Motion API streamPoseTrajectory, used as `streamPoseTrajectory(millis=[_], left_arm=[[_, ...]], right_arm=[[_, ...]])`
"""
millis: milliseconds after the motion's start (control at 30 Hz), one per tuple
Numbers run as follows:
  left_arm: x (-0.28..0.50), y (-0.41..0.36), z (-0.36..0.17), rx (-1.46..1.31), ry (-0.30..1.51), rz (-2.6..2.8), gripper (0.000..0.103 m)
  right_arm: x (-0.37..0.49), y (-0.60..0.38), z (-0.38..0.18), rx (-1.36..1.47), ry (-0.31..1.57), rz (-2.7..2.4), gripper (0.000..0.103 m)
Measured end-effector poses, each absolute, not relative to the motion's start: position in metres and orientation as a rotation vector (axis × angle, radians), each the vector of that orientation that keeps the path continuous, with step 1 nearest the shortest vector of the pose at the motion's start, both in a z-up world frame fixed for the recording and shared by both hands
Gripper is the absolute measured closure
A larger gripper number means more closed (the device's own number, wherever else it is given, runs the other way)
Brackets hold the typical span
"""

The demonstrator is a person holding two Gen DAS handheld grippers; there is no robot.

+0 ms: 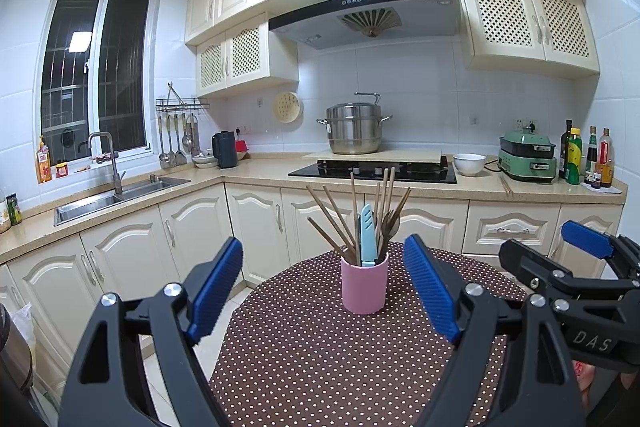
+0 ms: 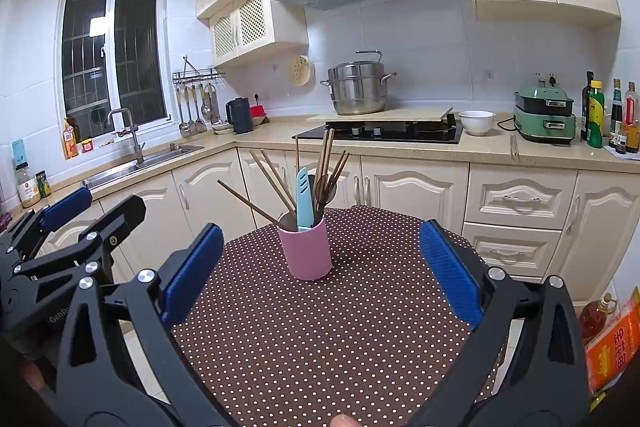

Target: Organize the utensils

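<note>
A pink cup (image 1: 364, 284) stands upright on the brown polka-dot table (image 1: 320, 355). It holds several wooden chopsticks (image 1: 334, 219), a light blue sheathed knife (image 1: 368, 237) and a dark spoon (image 1: 390, 223). My left gripper (image 1: 324, 267) is open and empty, held short of the cup. My right gripper (image 2: 320, 259) is open and empty too, facing the cup (image 2: 306, 251) from the right side. Each gripper shows at the edge of the other's view: the right one (image 1: 560, 251) and the left one (image 2: 92, 211).
Kitchen counter behind with a sink (image 1: 120, 195), a black hob (image 1: 376, 171), a steel steamer pot (image 1: 354, 129), a white bowl (image 1: 469, 163), a green appliance (image 1: 528, 157) and bottles (image 1: 588, 155). A pair of chopsticks (image 1: 506, 185) lies on the counter. Bottles and an orange packet (image 2: 612, 339) stand right of the table.
</note>
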State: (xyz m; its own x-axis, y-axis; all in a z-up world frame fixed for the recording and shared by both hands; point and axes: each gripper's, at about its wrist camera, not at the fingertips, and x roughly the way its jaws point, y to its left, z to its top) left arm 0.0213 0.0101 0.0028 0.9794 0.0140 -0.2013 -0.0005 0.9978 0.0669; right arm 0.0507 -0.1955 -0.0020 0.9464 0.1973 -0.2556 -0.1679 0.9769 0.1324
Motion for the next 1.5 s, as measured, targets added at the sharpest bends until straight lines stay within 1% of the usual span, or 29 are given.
streamPoseTrajectory(millis=[1500], left_arm=[[0.0253,0.0107,-0.0026,0.067,0.221,0.010,0.022]], right_arm=[[0.0562,-0.1946,-0.0073,0.111,0.286,0.188,0.007]])
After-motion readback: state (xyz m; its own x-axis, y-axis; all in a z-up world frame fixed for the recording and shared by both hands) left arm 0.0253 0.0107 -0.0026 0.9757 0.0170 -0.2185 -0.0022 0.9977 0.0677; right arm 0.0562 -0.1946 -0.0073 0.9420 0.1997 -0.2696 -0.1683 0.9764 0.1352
